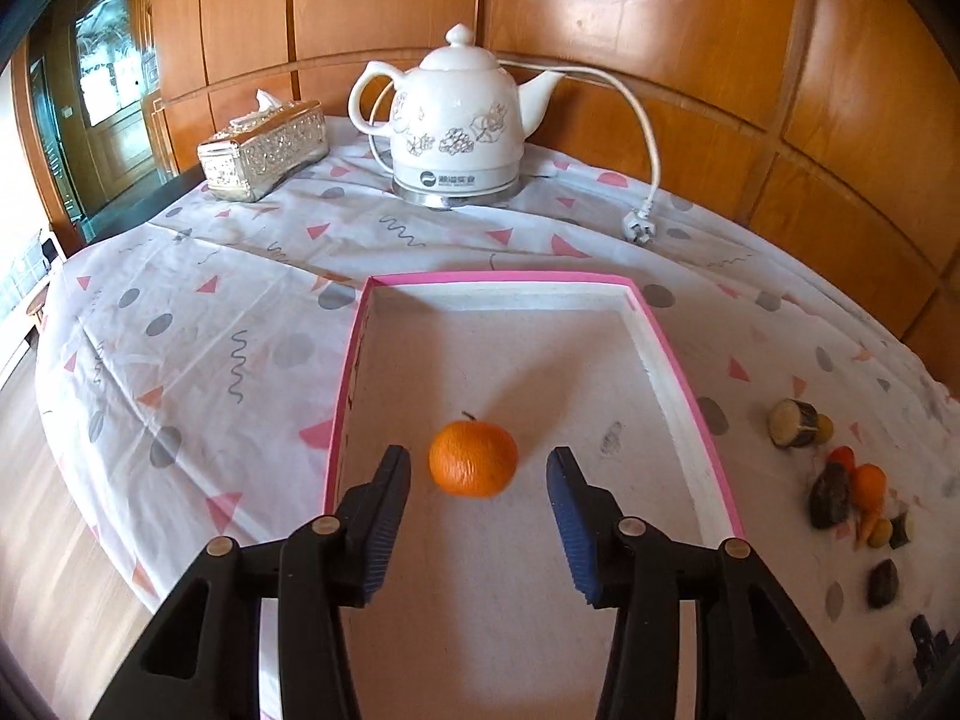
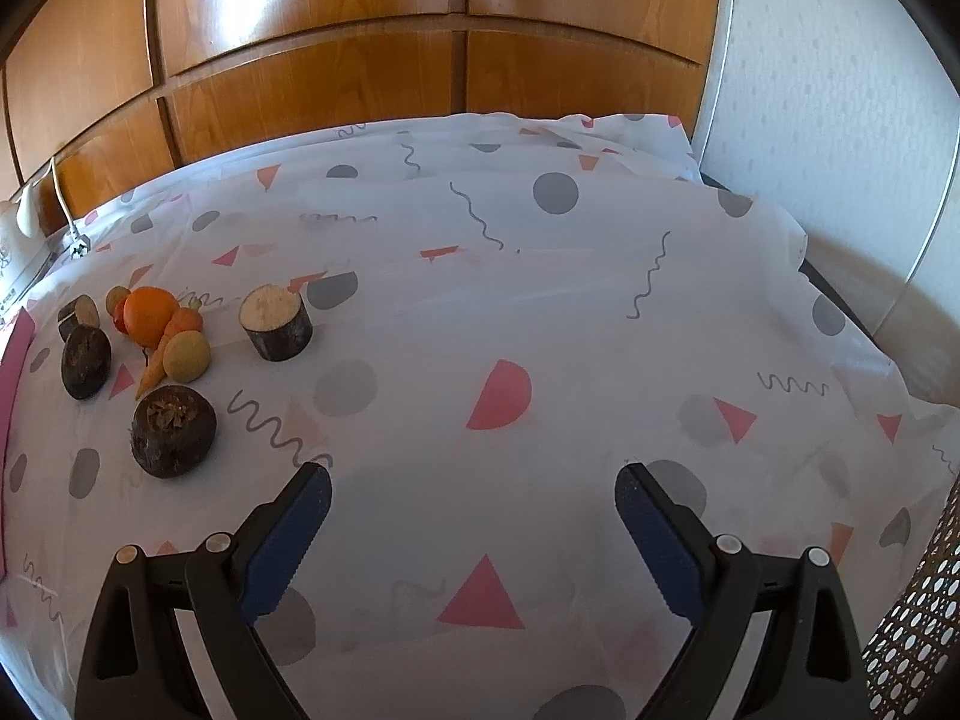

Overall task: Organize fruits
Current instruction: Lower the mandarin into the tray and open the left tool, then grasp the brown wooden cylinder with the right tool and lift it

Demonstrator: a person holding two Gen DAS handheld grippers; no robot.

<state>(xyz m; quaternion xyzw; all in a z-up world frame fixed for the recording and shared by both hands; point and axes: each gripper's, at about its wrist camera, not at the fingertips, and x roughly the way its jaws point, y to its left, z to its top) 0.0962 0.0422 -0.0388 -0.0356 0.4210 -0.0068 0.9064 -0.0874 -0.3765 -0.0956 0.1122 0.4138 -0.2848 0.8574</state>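
Observation:
An orange mandarin (image 1: 473, 461) lies inside the pink-rimmed white tray (image 1: 498, 279), near its left wall. My left gripper (image 1: 480, 456) is open around it, with a gap between the fruit and each blue pad. At the right of this view a pile of produce (image 1: 840, 480) lies on the cloth outside the tray. The right wrist view shows that pile up close: another orange (image 2: 150, 315), a carrot (image 2: 153, 369), a small yellowish fruit (image 2: 187, 356), two dark round pieces (image 2: 173, 439) and a cut stump-like piece (image 2: 276, 321). My right gripper (image 2: 474, 474) hangs open over bare cloth, right of the pile.
A white ceramic kettle (image 1: 459, 120) with its cord and plug (image 1: 637, 225) and a silver tissue box (image 1: 264, 150) stand at the back of the table. Wooden panelling runs behind. The table edge drops off at the left; a wicker surface (image 2: 918, 630) sits at the right.

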